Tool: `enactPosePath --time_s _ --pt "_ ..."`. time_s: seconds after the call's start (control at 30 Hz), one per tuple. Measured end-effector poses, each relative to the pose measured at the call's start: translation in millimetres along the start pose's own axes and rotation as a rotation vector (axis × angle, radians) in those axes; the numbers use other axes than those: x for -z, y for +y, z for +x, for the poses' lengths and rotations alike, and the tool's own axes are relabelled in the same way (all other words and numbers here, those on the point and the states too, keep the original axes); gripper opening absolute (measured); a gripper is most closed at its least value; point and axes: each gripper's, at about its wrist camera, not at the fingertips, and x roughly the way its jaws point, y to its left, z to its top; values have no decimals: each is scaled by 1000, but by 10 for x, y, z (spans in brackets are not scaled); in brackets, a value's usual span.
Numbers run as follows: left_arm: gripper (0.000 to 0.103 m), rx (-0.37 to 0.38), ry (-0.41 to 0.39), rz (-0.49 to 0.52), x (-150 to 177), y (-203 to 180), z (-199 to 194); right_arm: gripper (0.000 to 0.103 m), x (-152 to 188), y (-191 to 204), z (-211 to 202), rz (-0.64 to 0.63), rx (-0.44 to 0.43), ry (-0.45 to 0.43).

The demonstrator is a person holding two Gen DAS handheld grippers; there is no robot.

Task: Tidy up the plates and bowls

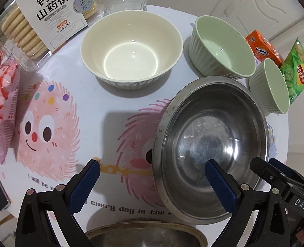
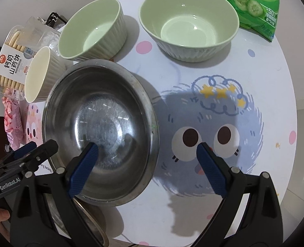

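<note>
A round table (image 1: 110, 107) with a cartoon-monster cloth fills both views, a pale wall and door behind it. On it stand a steel bowl (image 1: 211, 144), a cream bowl (image 1: 131, 49), and two green bowls, one larger (image 1: 222, 45) and one small (image 1: 269, 86). Snack packs ring the edge: a biscuit box (image 1: 38, 16) at 11 o'clock in the left wrist view, a pink bag (image 1: 1, 107) at 9, an orange carton (image 1: 263, 47) and a green crisp bag (image 1: 296, 70) at 2.

The left gripper (image 1: 155, 169) has its fingers spread wide and grips nothing; its right finger (image 1: 222, 187) shows over the steel bowl's hollow, the left finger over bare cloth. Whether it touches the bowl I cannot tell.

The right gripper (image 2: 147, 154) also has its fingers wide apart and empty, straddling the steel bowl's rim at 3 o'clock: one finger (image 2: 83, 168) over the inside, the other outside over the blue monster (image 2: 209, 135). No contact is clear.

A second steel rim (image 1: 145, 234) peeks in at 6 o'clock.
</note>
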Motion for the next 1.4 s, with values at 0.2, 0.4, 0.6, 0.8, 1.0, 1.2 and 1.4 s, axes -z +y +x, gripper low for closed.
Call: enactPosePath --time_s 0.2,0.4,0.6,0.8,1.0,1.2,1.4 --pt "91 11 -5 1 -41 -27 19 61 -26 -4 65 -11 -5 33" --pt "51 7 19 -12 -110 -52 119 34 -5 -22 112 -3 2 47" --pt "18 34 29 -1 -61 -61 175 22 -2 -39 107 -7 12 45" --pt "13 40 17 7 -5 -122 183 15 10 -52 90 -6 3 36" --pt "12 51 8 17 10 -151 93 15 26 -76 64 3 3 32" --pt "12 59 -3 24 21 -190 14 15 51 -89 -40 5 7 13" --pt "12 82 -38 41 57 -183 -261 15 124 -9 -241 -13 9 -24"
